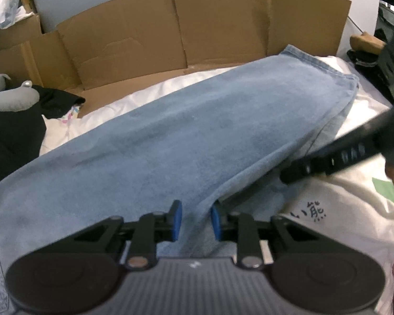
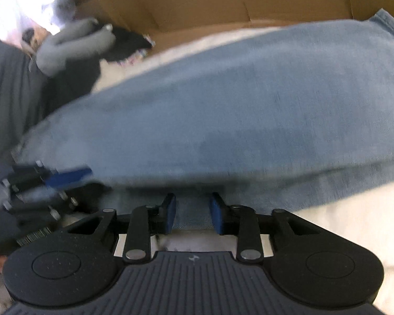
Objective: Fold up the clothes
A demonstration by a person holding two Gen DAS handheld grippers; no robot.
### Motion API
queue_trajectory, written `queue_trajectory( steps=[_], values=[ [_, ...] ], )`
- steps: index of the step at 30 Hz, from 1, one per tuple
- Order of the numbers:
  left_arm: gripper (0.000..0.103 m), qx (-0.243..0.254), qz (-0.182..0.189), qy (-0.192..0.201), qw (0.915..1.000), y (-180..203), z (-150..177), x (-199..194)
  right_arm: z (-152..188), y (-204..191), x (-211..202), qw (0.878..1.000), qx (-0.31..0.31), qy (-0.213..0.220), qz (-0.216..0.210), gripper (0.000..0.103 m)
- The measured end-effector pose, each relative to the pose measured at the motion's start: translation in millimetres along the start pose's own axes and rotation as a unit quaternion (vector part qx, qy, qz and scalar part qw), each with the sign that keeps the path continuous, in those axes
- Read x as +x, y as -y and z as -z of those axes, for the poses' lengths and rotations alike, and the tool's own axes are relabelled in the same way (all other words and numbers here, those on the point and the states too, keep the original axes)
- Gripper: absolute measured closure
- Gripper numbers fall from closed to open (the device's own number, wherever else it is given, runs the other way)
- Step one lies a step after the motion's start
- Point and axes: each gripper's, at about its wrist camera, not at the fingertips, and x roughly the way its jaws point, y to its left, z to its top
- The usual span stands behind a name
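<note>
The left tongs (image 1: 194, 219) are pinching a raised ridge of the jeans (image 1: 186, 120) at lower centre, the denim stretching toward the upper right over the white bed (image 1: 365, 97). The right tongs (image 2: 192, 216) are straddling the near denim edge; whether they are gripping is unclear. A lengthwise fold seems underway; next, both should lift together and carry the edge across.

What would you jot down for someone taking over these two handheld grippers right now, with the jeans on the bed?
Left gripper: closed on a raised fold of the jeans at their near edge.
Right gripper: seems closed on the near denim edge too, but the view is blurred.
Jeans: stretched along the white sheet in front of the cardboard, legs stacked.
Done: legs laid one over the other.
Left: probably fold the length over. A cream printed shirt lies beside them.
</note>
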Motion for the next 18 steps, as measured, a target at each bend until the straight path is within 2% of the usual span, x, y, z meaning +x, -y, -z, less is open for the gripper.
queue_trajectory(
  steps=[4, 9, 13, 15, 17, 18],
  values=[
    [0.075, 0.000, -0.002, -0.005, 1.0000, 2, 1, 3, 11, 2, -3, 1.000, 0.003, -0.013, -0.006, 0.069],
    [0.068, 0.003, -0.003, -0.014, 0.9999, 6, 6, 7, 17, 6, -9, 1.000, 0.018, -0.021, -0.015, 0.069],
    [0.048, -0.004, -0.010, -0.038, 0.9992, 8, 14, 14, 19, 6, -12, 0.999, 0.028, -0.024, -0.021, 0.069],
    [0.046, -0.006, -0.011, -0.050, 0.9987, 9, 18, 18, 21, 5, -13, 0.999, 0.032, -0.025, -0.024, 0.069],
    [0.035, -0.006, -0.017, -0.060, 0.9980, 9, 20, 20, 24, 5, -14, 0.999, 0.036, -0.026, -0.026, 0.069],
    [0.033, -0.005, -0.019, -0.064, 0.9978, 9, 21, 20, 26, 6, -15, 0.999, 0.038, -0.026, -0.027, 0.068]
  ],
)
